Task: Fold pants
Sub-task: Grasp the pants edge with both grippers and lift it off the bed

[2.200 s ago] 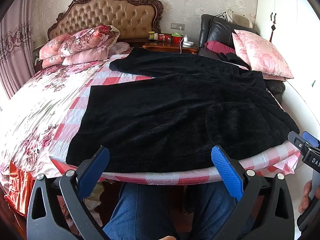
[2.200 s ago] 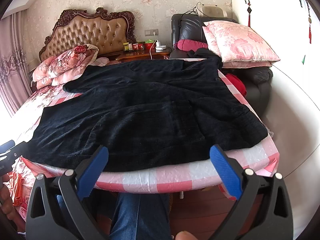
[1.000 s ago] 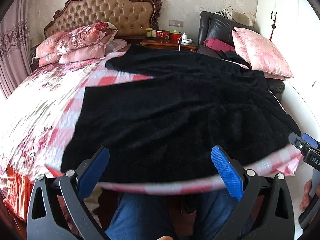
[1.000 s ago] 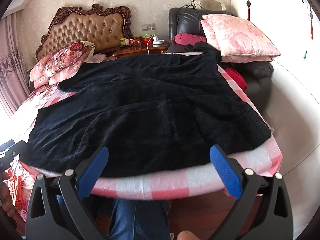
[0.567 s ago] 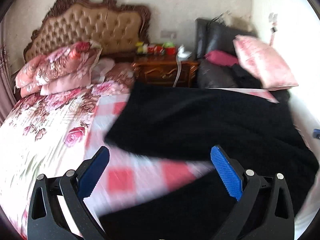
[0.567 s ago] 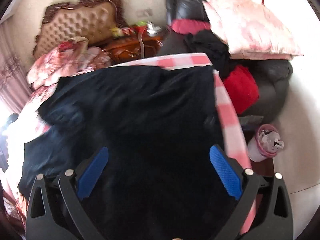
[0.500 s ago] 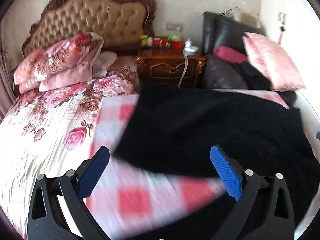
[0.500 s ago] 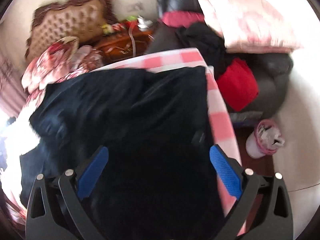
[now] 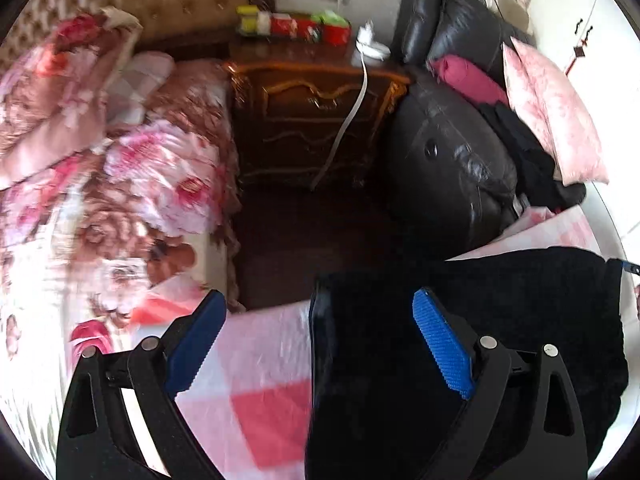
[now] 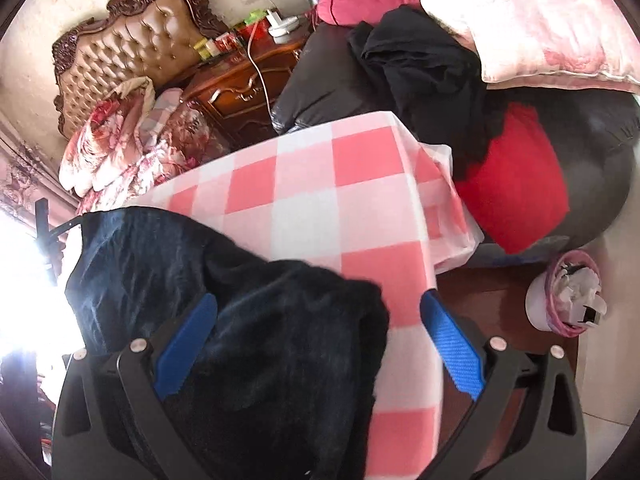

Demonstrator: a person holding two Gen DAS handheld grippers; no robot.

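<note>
The black fleecy pants [image 9: 500, 320] lie flat on the pink-and-white checked sheet [image 9: 260, 380]. In the left wrist view my left gripper [image 9: 318, 304] hovers over their far left corner. Its jaws are closing, the pants' edge lies between the blue pads, and neither pad presses on it. In the right wrist view the pants [image 10: 260, 320] end in a rounded far right corner on the checked sheet [image 10: 312, 184]. My right gripper [image 10: 320, 304] stands open astride that corner, with the cloth under the left finger and bare sheet under the right one.
Beyond the bed's far edge stand a dark wooden nightstand [image 9: 312, 120] and a black leather chair [image 9: 440, 160] piled with pillows and dark clothes [image 10: 420, 60]. Floral bedding [image 9: 140, 180] lies to the left. A lined bin [image 10: 568, 296] sits on the floor at the right.
Both grippers have swept from the near edge of the bed across the pants to their far corners and tipped downward. The left jaws have narrowed a little.
</note>
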